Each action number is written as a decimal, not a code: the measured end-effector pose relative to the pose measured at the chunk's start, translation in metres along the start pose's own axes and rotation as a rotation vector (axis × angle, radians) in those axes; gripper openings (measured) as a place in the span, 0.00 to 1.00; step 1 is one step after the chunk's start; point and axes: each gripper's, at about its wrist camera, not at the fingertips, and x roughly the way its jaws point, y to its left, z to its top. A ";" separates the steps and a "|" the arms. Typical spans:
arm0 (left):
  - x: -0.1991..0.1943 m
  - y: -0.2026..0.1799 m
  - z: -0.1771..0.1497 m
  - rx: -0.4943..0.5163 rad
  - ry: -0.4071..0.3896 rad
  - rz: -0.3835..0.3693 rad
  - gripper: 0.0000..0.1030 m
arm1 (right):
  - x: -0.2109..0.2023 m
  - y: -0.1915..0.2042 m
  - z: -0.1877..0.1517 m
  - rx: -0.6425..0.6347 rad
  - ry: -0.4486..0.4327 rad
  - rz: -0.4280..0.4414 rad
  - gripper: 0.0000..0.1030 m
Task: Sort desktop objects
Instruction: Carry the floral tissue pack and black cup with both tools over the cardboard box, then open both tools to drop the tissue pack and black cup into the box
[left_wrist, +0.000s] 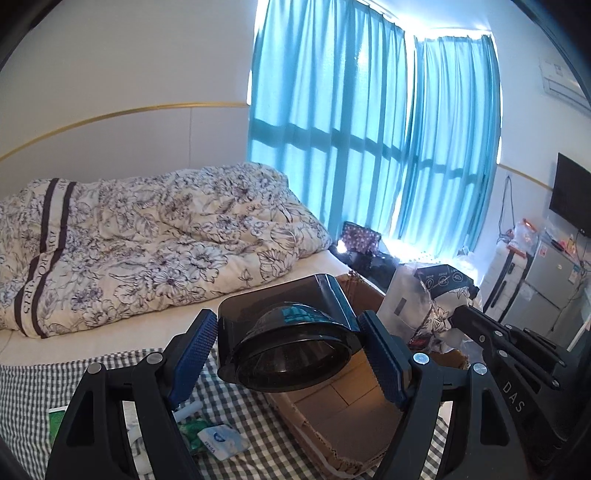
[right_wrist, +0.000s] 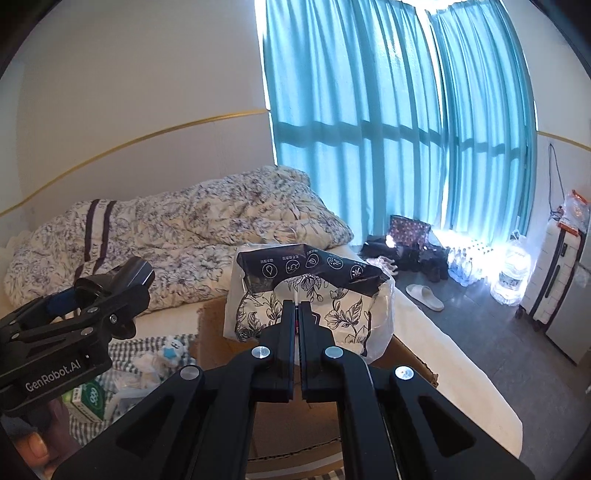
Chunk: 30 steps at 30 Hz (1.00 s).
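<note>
Cardboard box (left_wrist: 354, 417) beneath left tool (left_wrist: 291, 343) gripping smoky plastic container (left_wrist: 284, 332), floral bag (right_wrist: 310, 291) inside

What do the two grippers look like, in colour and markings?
Both are matte black with silver round pivot pins. The left gripper has blue, finely dotted finger pads and white "GenRobot.AI" lettering on its side. The right gripper has black ribbed fingers.

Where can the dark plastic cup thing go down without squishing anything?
The cardboard box floor, under the left hand-held gripper holding the dark plastic piece, looks bare. The checked cloth left of the box is crowded with small packets.
</note>
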 end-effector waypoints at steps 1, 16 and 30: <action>0.005 -0.001 0.000 0.002 0.011 -0.008 0.78 | 0.003 -0.003 0.000 0.004 0.010 -0.001 0.01; 0.095 -0.020 -0.006 0.056 0.259 -0.093 0.78 | 0.058 -0.017 -0.018 -0.005 0.226 -0.029 0.01; 0.142 -0.033 -0.026 0.121 0.412 -0.111 0.78 | 0.106 -0.024 -0.045 0.001 0.416 -0.072 0.02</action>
